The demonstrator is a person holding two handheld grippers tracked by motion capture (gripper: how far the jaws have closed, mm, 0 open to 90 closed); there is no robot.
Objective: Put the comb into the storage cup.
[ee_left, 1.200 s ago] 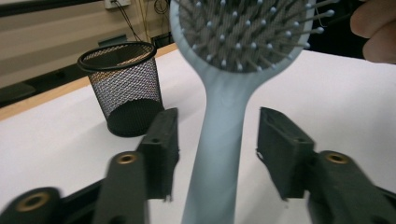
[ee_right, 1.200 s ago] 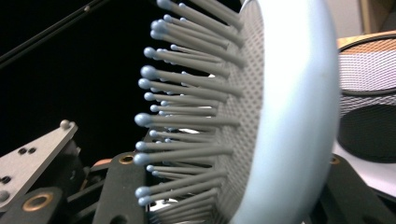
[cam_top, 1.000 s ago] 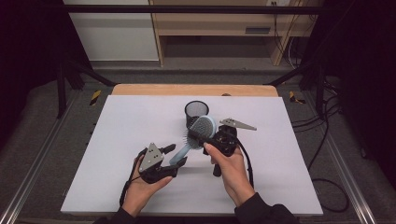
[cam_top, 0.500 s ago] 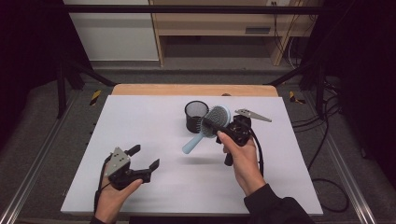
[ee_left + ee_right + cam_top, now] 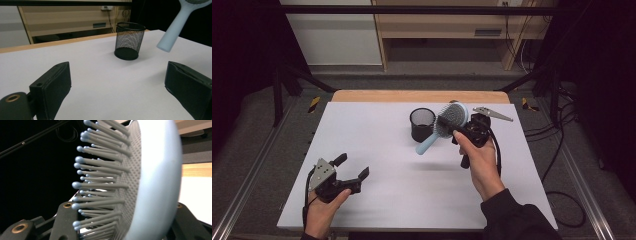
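A light-blue hairbrush (image 5: 447, 120) with grey bristles hangs above the white table (image 5: 377, 125), its handle (image 5: 426, 145) pointing down-left. My right gripper (image 5: 458, 129) is shut on the brush head, and in the right gripper view the brush (image 5: 150, 182) stands between both jaws. A black mesh cup (image 5: 422, 125) stands upright just left of the brush. My left gripper (image 5: 352, 166) is low at the table's front left. Its jaws have just been opening and nothing is between them. In the left gripper view the cup (image 5: 130, 41) and the brush handle (image 5: 175, 30) lie ahead of that gripper (image 5: 117, 85).
A wooden strip (image 5: 412, 96) runs along the table's far edge, with a wooden shelf unit (image 5: 447, 30) behind it. Metal rails (image 5: 242, 190) flank the table. Cables (image 5: 557, 150) lie on the floor at the right.
My left gripper has come away from the brush handle, moved left to the front left corner and opened wider. My right gripper has carried the brush up and back, beside the cup.
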